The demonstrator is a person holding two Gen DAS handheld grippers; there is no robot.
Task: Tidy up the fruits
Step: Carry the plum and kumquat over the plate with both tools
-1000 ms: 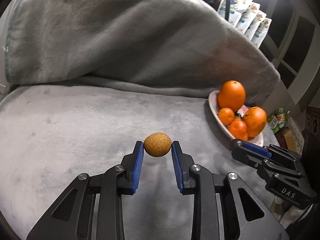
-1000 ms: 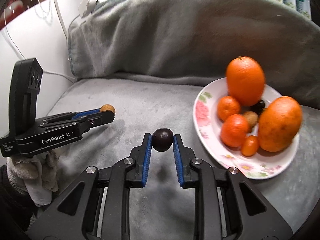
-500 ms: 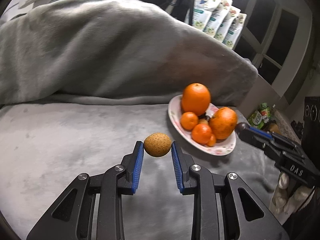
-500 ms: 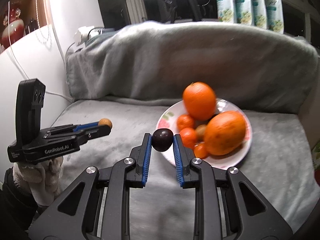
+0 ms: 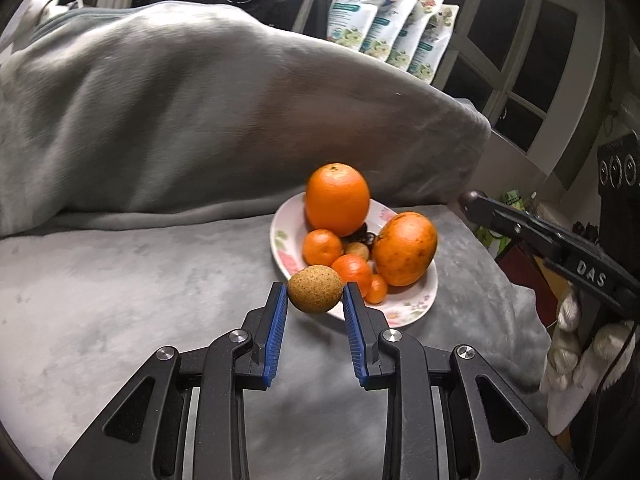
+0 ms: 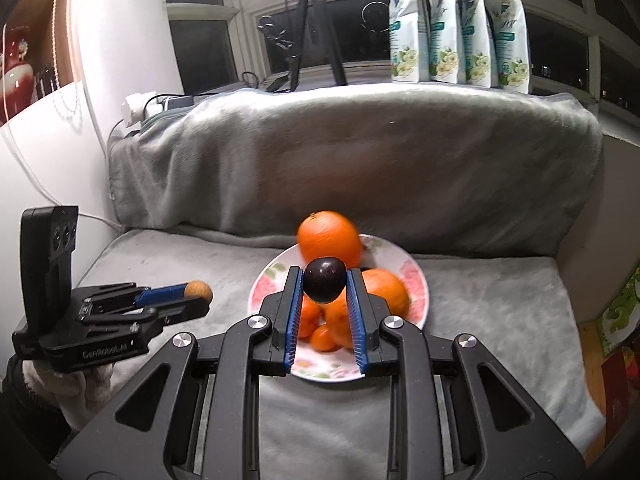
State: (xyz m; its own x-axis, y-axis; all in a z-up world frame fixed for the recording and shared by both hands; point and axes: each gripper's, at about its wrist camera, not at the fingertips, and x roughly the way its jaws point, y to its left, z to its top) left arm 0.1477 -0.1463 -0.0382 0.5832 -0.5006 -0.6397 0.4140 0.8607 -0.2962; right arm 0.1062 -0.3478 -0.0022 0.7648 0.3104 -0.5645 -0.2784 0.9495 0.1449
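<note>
Both grippers, left (image 5: 315, 306) clamped on a brown fruit (image 5: 315, 289) and right (image 6: 323, 294) on a dark fruit (image 6: 325, 280), have risen and swung toward the plate (image 5: 416, 304) of oranges (image 5: 337, 199) ahead, so dropping both there likely comes next.

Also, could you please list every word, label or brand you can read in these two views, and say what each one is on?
"DAS": white letters on the side of the right gripper, seen from the left wrist.
"GenRobot.AI": on the side of the left gripper, seen from the right wrist; blurred, only just legible.
Print on the pouches on the sill: too small and blurred to read.
Small print low on the left gripper's body: unreadable.
</note>
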